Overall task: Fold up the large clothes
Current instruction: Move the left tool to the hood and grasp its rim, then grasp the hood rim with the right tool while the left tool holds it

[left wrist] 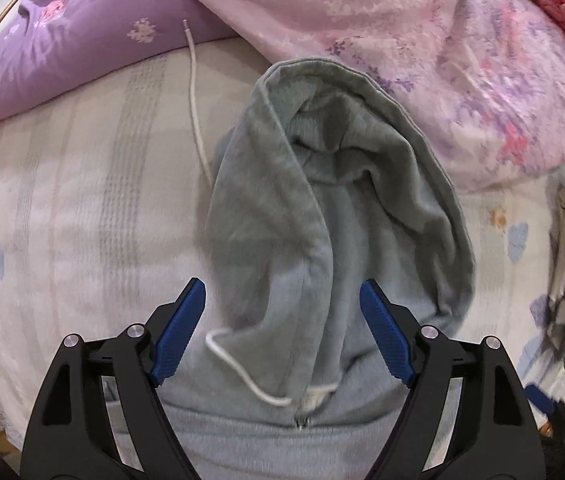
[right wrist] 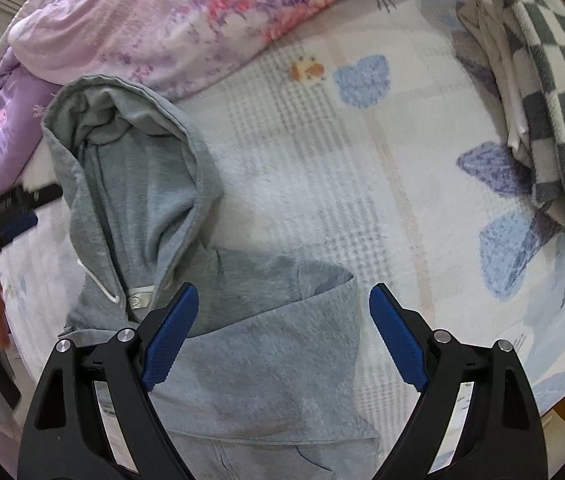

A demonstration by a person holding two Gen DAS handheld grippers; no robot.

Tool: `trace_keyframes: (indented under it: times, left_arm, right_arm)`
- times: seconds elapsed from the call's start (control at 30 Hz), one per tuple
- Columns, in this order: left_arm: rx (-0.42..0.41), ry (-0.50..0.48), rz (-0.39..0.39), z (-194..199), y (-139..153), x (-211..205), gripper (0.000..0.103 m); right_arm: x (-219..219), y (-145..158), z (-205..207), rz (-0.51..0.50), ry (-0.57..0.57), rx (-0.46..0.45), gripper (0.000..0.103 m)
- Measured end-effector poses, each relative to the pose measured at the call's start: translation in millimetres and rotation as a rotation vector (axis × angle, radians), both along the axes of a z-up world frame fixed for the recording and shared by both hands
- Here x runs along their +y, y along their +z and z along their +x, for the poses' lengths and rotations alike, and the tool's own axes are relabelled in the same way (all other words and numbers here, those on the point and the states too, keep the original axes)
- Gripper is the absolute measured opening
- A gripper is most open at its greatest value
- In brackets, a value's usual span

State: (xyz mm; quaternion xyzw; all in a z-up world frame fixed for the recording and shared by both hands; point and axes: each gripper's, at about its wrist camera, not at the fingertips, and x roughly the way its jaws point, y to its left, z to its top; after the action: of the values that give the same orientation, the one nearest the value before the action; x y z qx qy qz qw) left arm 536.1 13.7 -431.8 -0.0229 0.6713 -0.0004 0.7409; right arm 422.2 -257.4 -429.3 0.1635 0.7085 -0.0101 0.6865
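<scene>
1. The grey zip hoodie point(left wrist: 322, 208) lies on the bed point(left wrist: 82, 208), hood toward the pink floral quilt point(left wrist: 402, 40), body toward the person. The hood gapes open and stands up in soft ridges.

2. Both tools hover above it holding nothing. The left gripper point(left wrist: 282, 328) has its fingers spread wide over the collar and zip top; the right gripper point(right wrist: 284, 332) has its fingers apart over the shoulder, where a sleeve or front panel is already turned in on a diagonal.

3. Handling, as a judgement: fleece-backed cotton, thick, limp and fairly heavy for cloth. It should not slip from ribbed pads, but it will sag and drag on the fuzzy bed cover, so a one-point lift would bunch it.

4. Best holds look like doubled edges: the hood's stitched rim, the shoulder seam, or the folded corner under the right gripper. Pinch through both layers. Avoid the white drawstring point(left wrist: 242, 372); pulling it would cinch the hood.

5. Only the left view shows the zip pull point(left wrist: 302, 424), the purple pillow point(left wrist: 62, 48) and the drawstring's long end trailing over the sheet.

6. Only the right view shows the diagonal fold edge, a checkered blanket point(right wrist: 554, 92) well apart at the far side, and the left gripper itself, blurred, beside the hood.
</scene>
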Motion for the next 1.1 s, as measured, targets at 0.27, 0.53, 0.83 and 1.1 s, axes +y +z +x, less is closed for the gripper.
trace_keyframes:
  times: [0.27, 0.53, 0.83, 1.1]
  left_arm:
    - [0.009, -0.031, 0.058, 33, -31, -18, 0.08]
    - [-0.021, -0.072, 0.096, 33, -35, -17, 0.022]
    - [-0.057, -0.107, 0.131, 25, -5, 8, 0.012]
    - [-0.074, -0.095, 0.147, 14, 7, 31, 0.01]
  right_arm:
    - [-8, -17, 6, 0.015, 0.0, 0.036, 0.084]
    - [-6, -32, 36, 0.03, 0.029, 0.019, 0.084]
    - [50, -58, 105, 0.065, 0.181, -0.011, 0.084]
    - [80, -62, 135, 0.128, 0.188, -0.061, 0.03]
